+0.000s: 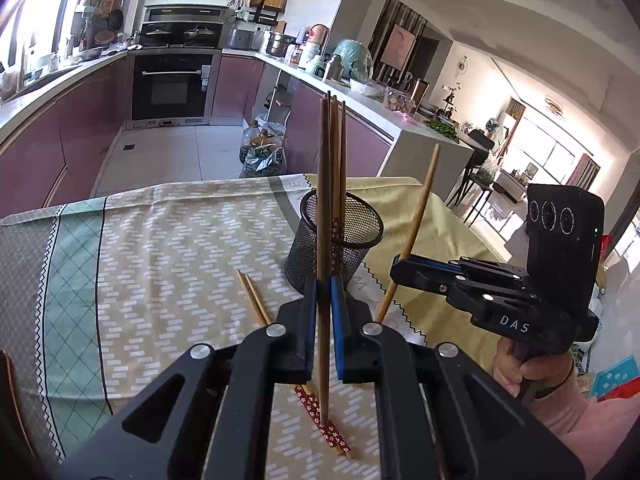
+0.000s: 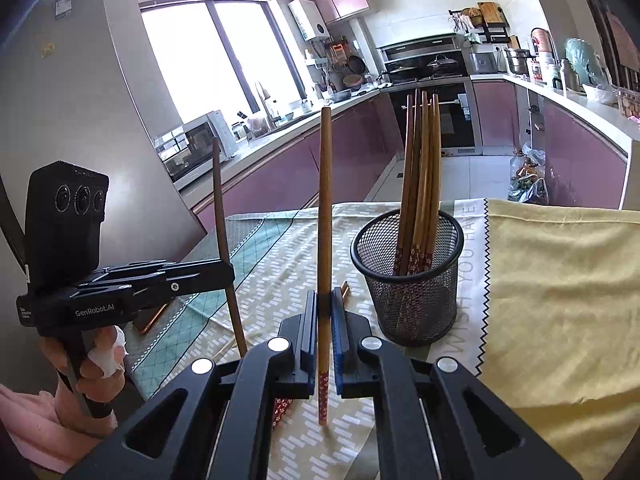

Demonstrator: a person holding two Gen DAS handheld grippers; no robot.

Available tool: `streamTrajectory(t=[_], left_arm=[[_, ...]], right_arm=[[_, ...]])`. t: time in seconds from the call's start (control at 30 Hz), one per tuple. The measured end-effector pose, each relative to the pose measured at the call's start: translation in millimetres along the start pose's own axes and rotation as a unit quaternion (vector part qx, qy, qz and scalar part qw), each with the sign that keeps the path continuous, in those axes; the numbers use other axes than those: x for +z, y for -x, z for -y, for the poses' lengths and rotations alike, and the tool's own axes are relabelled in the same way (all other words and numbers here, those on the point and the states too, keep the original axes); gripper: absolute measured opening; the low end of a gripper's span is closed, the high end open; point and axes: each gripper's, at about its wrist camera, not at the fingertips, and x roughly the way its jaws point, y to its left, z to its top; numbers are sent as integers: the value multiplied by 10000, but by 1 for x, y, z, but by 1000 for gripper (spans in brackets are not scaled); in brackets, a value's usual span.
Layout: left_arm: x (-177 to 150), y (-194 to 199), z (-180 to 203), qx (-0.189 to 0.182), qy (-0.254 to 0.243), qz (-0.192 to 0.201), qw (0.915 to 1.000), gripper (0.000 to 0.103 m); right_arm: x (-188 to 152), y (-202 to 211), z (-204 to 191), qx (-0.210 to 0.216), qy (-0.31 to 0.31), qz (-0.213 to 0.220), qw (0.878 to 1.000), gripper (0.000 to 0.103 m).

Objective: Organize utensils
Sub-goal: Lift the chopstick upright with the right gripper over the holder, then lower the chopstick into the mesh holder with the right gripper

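Note:
In the left wrist view my left gripper (image 1: 323, 285) is shut on a brown chopstick (image 1: 324, 208) that stands upright above the cloth. To its right my right gripper (image 1: 400, 266) is shut on a lighter chopstick (image 1: 418, 216), tilted. The right wrist view shows that gripper (image 2: 325, 300) clamping the light chopstick (image 2: 325, 200) upright, with the left gripper (image 2: 228, 274) and its dark chopstick (image 2: 221, 208) on the left. A black mesh cup (image 2: 416, 304) (image 1: 360, 224) stands just beyond both grippers and holds several chopsticks (image 2: 422, 168). Loose chopsticks (image 1: 254, 300) lie on the cloth below.
A patterned tablecloth (image 1: 160, 240) covers the table, with a yellow cloth (image 2: 560, 280) on the right side. A dark flat object with a copper edge (image 2: 150, 320) lies under the left gripper. Past the table's far edge are the kitchen floor, cabinets and oven (image 1: 172, 84).

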Motion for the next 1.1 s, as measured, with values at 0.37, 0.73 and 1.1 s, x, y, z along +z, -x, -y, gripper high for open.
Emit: streamTrajectory(t=[0.37, 0.73, 1.1], left_arm=[[21, 5, 11, -78, -52, 251, 9996, 8], [51, 6, 25, -130, -189, 508, 9984, 8], [79, 11, 43, -94, -394, 744, 9964, 8]], right_arm=[[19, 19, 7, -2, 70, 371, 9993, 6], [45, 38, 5, -179, 300, 744, 9966, 6], [66, 47, 8, -233, 406, 991, 9940, 6]])
